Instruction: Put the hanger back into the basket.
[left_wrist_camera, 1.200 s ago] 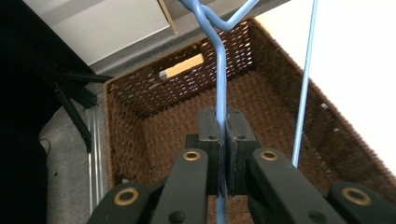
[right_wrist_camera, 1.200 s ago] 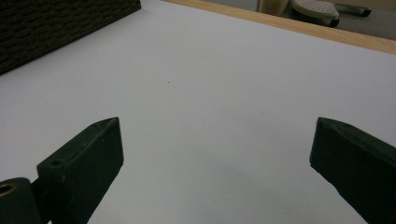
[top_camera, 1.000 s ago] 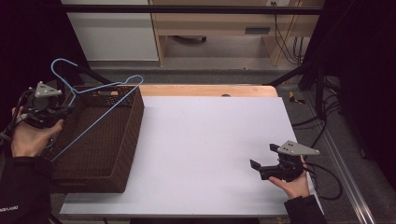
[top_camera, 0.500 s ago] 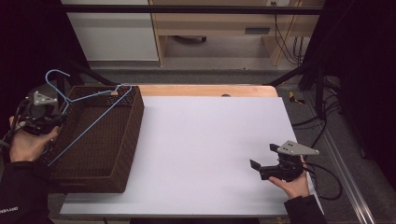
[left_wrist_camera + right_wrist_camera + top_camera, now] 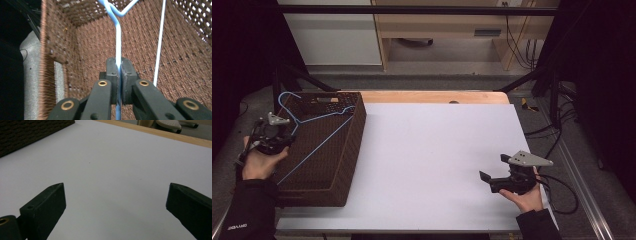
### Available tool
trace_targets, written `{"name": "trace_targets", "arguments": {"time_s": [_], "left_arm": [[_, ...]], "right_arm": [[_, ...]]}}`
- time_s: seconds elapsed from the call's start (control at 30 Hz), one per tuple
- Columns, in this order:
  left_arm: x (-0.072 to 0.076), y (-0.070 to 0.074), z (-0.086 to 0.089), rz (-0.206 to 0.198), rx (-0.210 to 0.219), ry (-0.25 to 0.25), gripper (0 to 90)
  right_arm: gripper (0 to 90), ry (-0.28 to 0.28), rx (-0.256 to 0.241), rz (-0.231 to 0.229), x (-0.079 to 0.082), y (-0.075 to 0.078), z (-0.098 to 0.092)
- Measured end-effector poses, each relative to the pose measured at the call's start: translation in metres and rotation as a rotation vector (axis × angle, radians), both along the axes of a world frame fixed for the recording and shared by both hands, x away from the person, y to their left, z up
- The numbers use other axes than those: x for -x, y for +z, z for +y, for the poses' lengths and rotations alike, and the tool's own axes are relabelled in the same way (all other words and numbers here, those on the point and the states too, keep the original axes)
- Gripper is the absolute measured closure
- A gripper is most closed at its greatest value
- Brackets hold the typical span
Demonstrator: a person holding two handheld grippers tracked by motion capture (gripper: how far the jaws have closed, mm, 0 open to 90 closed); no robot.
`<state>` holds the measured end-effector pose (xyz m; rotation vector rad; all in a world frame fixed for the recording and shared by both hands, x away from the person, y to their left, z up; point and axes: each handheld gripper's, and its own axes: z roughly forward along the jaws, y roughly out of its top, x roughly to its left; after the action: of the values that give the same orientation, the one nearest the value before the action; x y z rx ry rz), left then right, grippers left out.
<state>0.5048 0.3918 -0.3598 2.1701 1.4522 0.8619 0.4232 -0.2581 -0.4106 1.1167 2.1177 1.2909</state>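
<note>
Here we see our right gripper resting near the table's right edge, cupped from below in our right hand, its black, blocky jaws spread wide over the smooth white tabletop with nothing between them. On the left, our left hand holds the left gripper beside the near-left rim of the wicker basket, forearm in a dark sleeve coming up from the near edge. Its flat black pads are pressed together on the thin, glossy light-blue wire of the hanger; the wire runs straight up between them to a twisted neck just beyond the tips, while another thin strand passes to the right of the jaws, clear of them. The basket is a deep, dark-brown rectangle of coarse open weave. From above, the hanger's triangle lies tilted across the basket's opening, its hook curving over the far-left corner. Beyond the white surface runs a pale wooden strip.
</note>
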Motion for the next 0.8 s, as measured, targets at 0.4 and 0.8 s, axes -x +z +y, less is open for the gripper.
{"name": "trace_targets", "arguments": {"time_s": [0.4,0.8], "left_arm": [[-0.004,-0.02,-0.009,0.033,0.029,0.005,79.7],[0.043,0.019,-0.021,-0.178,0.243,-0.084,48.8]], "right_arm": [[3.2,0.0,-0.001,0.004,0.0,0.0,0.0],[3.2,-0.004,-0.015,-0.002,0.001,0.001,-0.001]]}}
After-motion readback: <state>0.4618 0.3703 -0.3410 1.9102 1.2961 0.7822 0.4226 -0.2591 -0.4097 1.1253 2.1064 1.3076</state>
